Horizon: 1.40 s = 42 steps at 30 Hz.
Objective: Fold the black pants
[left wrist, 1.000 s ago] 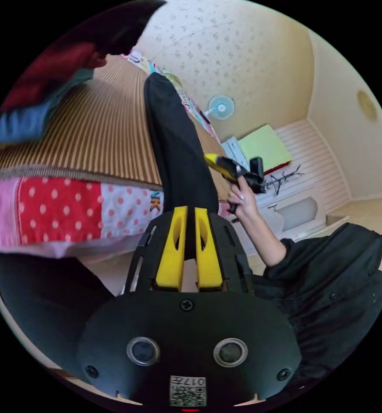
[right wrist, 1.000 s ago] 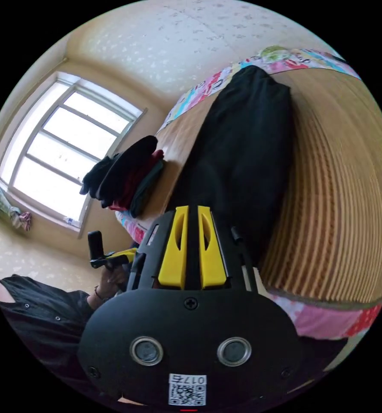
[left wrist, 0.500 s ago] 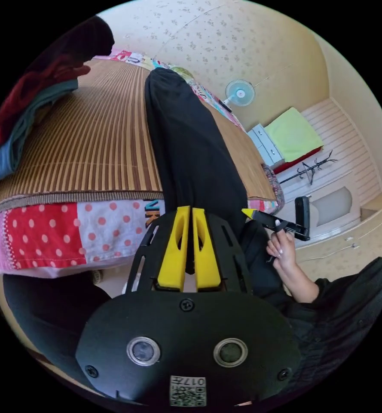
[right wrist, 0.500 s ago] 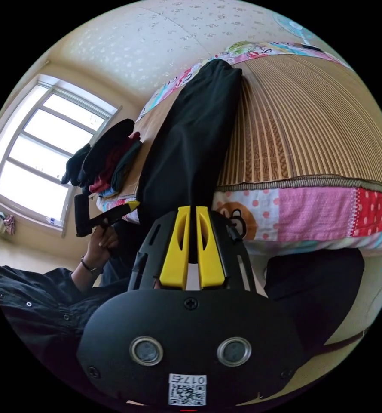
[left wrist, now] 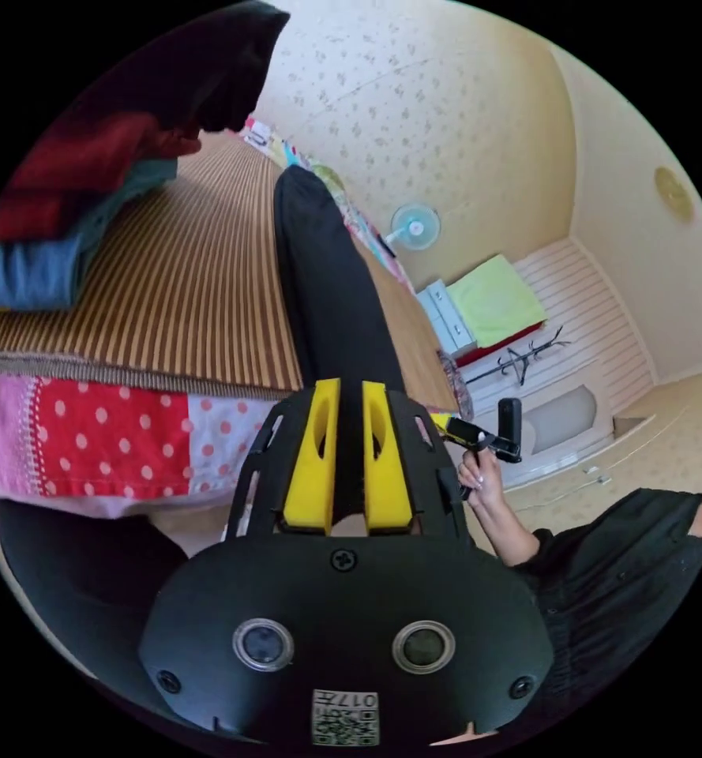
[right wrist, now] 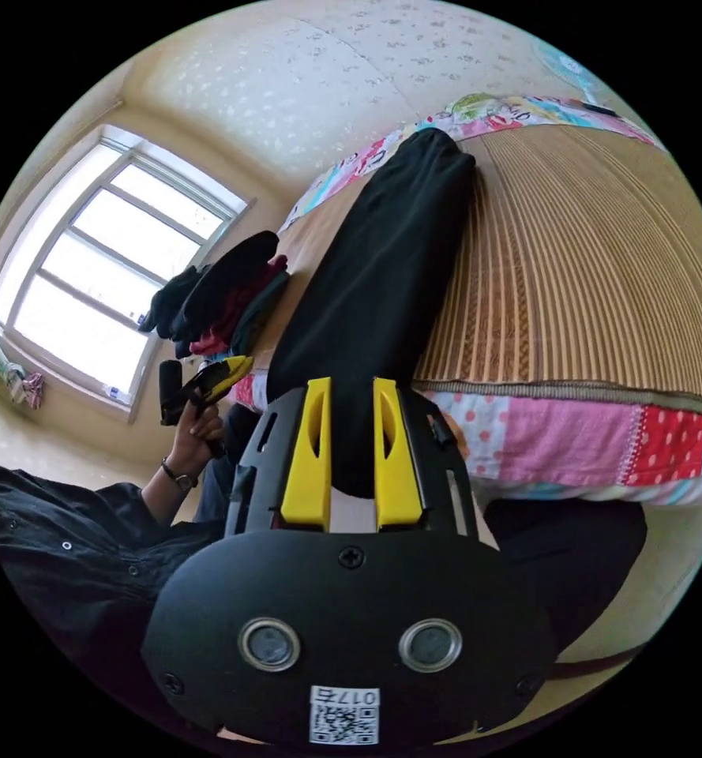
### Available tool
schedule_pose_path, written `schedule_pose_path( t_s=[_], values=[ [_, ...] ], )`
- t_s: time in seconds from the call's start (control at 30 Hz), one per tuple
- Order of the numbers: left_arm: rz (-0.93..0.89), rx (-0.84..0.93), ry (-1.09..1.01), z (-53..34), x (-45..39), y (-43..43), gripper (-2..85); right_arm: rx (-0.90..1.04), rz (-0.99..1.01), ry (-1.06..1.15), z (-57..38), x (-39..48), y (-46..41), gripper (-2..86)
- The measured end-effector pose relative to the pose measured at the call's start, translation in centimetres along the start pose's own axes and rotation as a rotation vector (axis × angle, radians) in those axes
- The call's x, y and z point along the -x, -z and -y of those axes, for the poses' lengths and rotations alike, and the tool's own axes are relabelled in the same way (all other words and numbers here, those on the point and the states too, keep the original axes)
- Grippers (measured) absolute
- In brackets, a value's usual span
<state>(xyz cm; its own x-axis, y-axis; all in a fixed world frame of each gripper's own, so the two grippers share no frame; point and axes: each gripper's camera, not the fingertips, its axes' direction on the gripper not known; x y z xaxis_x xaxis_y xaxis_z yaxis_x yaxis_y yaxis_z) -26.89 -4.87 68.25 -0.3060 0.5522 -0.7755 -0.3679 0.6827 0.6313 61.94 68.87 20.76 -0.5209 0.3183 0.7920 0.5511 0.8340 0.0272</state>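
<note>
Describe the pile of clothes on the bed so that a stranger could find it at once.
Start from the bed's striped mat. The black pants lie lengthwise along it; the pile of clothes sits apart, nearer the window. Unlike the flat pants, it is a stack: black, red and blue layers.

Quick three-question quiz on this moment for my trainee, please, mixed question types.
1. True or false: the pants lie along the striped mat, with one end past the bed edge.
2. The pile of clothes sits: A) on the floor, B) on the mat, C) on a chair.
3. Fill in: the cloth between the jaws of the left hand-held gripper and the right hand-held gripper belongs to the ___.
Key: 1 true; 2 B; 3 pants.
</note>
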Motion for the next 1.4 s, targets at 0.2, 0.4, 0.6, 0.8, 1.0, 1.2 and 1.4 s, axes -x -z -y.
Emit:
schedule_pose_path(
  t_s=[0.2,0.4,0.6,0.8,1.0,1.2,1.4],
  values=[
    [0.11,0.09,0.041,9.4,1.1,-3.8,13.1,-0.025,-0.042,-0.085,8.8,-4.2,1.1,13.0],
    [0.01,0.309,0.076,10.8,2.3,-8.6,4.1,0.223,0.1,-0.083,11.2,-5.6,-3.7,5.1],
    [0.028,0.38,-0.042,5.1,-1.7,-6.4,5.9,0.291,0.073,-0.056,5.9,-2.4,0.1,5.5],
    [-0.186,0.267,0.068,7.7,0.5,-5.1,14.9,0.088,0.187,-0.197,6.4,-6.3,6.0,10.8],
    [-0.09,0.201,0.117,14.1,2.0,-6.1,13.5,0.111,0.241,-0.23,11.2,-8.6,5.7,12.0],
    [-0.154,0.297,0.276,16.3,3.9,-9.9,4.5,0.196,0.304,-0.181,13.8,-7.2,3.1,7.7],
    [-0.414,0.203,0.196,14.0,1.4,-6.1,3.4,0.069,0.606,-0.173,10.1,-6.5,8.5,2.7]
  ],
)
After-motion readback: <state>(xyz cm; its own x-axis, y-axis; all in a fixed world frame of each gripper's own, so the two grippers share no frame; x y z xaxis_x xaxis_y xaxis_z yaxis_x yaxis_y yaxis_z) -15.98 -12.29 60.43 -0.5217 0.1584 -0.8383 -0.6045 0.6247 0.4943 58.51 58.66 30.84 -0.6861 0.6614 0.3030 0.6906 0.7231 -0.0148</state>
